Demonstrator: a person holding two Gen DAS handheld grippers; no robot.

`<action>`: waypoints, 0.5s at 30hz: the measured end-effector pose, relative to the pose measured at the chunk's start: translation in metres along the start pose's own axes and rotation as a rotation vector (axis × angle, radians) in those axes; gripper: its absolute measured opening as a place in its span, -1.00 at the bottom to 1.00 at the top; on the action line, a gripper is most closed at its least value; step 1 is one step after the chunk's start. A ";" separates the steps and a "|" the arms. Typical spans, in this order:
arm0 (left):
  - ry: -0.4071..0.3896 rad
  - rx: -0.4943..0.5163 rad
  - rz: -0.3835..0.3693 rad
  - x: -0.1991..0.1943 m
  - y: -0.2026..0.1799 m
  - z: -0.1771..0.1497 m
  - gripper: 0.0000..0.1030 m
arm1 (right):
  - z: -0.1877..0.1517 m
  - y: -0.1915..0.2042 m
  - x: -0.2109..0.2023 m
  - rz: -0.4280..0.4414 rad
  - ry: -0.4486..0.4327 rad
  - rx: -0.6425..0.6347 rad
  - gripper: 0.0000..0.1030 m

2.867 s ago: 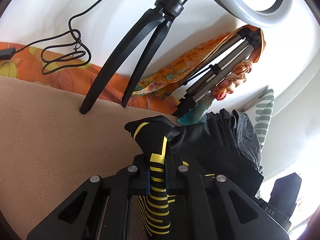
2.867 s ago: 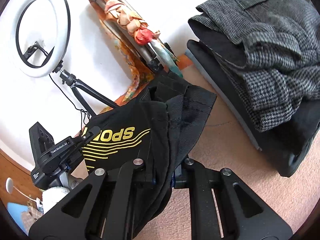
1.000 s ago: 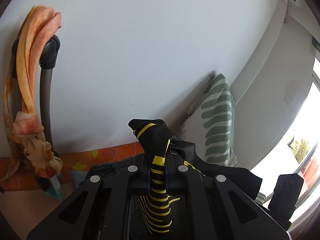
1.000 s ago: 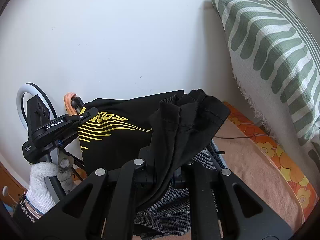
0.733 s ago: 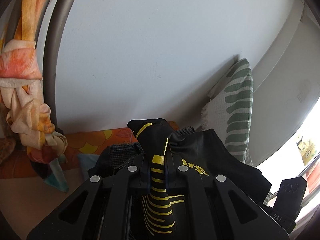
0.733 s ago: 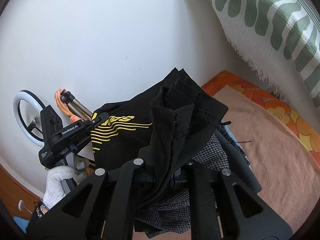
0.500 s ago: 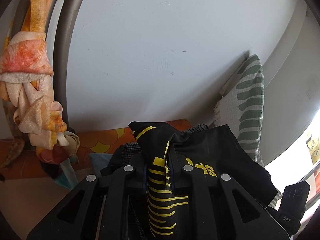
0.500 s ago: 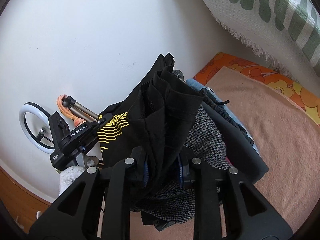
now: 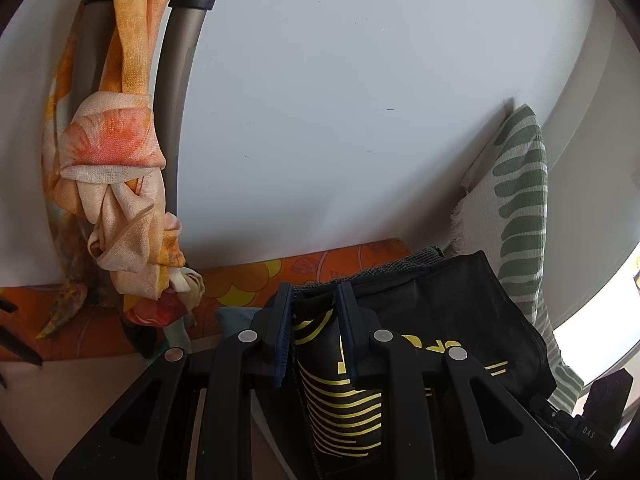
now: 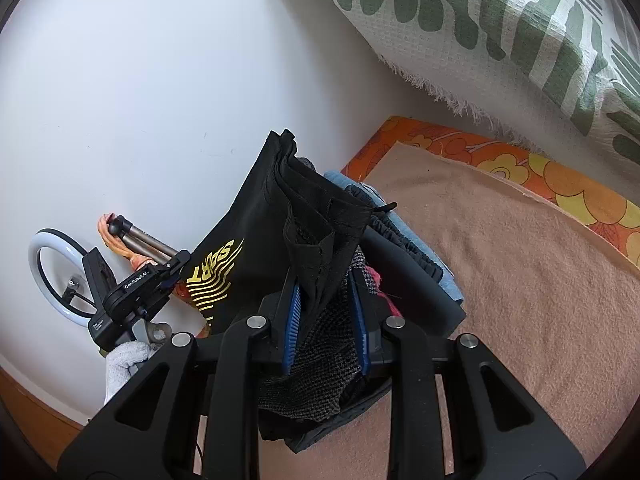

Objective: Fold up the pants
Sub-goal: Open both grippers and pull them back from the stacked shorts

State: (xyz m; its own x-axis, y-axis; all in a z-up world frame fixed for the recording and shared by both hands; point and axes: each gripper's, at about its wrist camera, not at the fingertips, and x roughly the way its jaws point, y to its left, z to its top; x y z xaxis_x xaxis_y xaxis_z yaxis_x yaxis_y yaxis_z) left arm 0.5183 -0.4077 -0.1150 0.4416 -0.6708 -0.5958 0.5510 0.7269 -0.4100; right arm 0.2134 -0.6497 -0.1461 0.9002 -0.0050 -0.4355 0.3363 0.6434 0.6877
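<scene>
Our left gripper (image 9: pixel 312 312) has its jaws standing apart, and the yellow-striped end of the black pants (image 9: pixel 440 320) lies loose in the gap between them, the fingers no longer pinching the cloth. Our right gripper (image 10: pixel 324 300) is spread the same way, with the bunched black edge of the pants (image 10: pixel 256 240) sagging between its blue pads (image 10: pixel 294 324).

The pants rest on top of a pile of clothes (image 10: pixel 404 264) directly ahead of and beneath both grippers: a grey checked garment (image 10: pixel 320 372) sits right under our right fingers, with dark and pale blue pieces stacked beyond it. The yellow print on the pants faces toward our left side.

The pile stands on a tan blanket (image 10: pixel 520 280), which spreads out to the right of our right gripper over an orange flowered sheet (image 10: pixel 560 184). Farther ahead and to the right, a green and white pillow (image 10: pixel 500 24) leans on the white wall (image 9: pixel 340 100).

To the left of our left gripper, a folded tripod (image 9: pixel 176 92) wrapped in an orange scarf (image 9: pixel 116 168) stands against the wall. Beyond it, seen from our right gripper, is a ring light (image 10: pixel 44 276).
</scene>
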 end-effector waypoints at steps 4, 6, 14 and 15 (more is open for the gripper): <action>-0.009 0.012 -0.015 -0.018 -0.004 -0.006 -0.61 | -0.001 0.008 -0.012 -0.022 -0.014 -0.040 -0.52; -0.013 0.016 -0.018 -0.028 -0.005 -0.010 -0.61 | -0.003 0.013 -0.020 -0.023 -0.017 -0.049 -0.51; -0.038 0.050 -0.014 -0.083 -0.014 -0.029 -0.17 | -0.013 0.037 -0.060 -0.034 -0.038 -0.111 -0.19; -0.040 0.055 -0.009 -0.090 -0.016 -0.031 0.11 | -0.015 0.041 -0.064 -0.035 -0.043 -0.124 -0.13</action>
State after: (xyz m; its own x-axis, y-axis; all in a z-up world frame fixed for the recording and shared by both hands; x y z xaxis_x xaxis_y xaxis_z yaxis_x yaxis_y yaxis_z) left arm 0.4478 -0.3542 -0.0766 0.4643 -0.6834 -0.5635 0.5927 0.7124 -0.3757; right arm 0.1656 -0.6116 -0.0987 0.9005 -0.0602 -0.4307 0.3332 0.7321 0.5942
